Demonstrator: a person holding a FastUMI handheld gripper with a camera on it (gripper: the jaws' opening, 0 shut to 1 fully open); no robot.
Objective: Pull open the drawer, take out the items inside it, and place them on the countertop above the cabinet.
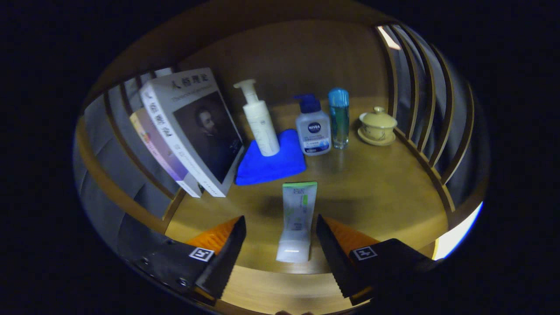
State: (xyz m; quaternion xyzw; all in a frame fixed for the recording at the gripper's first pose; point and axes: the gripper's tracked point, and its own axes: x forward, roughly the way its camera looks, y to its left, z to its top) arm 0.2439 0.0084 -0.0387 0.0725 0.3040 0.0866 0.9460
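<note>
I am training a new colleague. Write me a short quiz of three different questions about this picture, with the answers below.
1. True or false: the fingers are shut on the white tube.
2. What does the white pump bottle stand on?
A. the blue cloth
B. a book
C. a saucer
3. Fill in: the yellow lidded cup sits on a matching ____, to the side of the clear blue bottle.

Key
1. False: the tube lies on the wooden countertop between the open fingers, touching neither.
2. A
3. saucer
</note>
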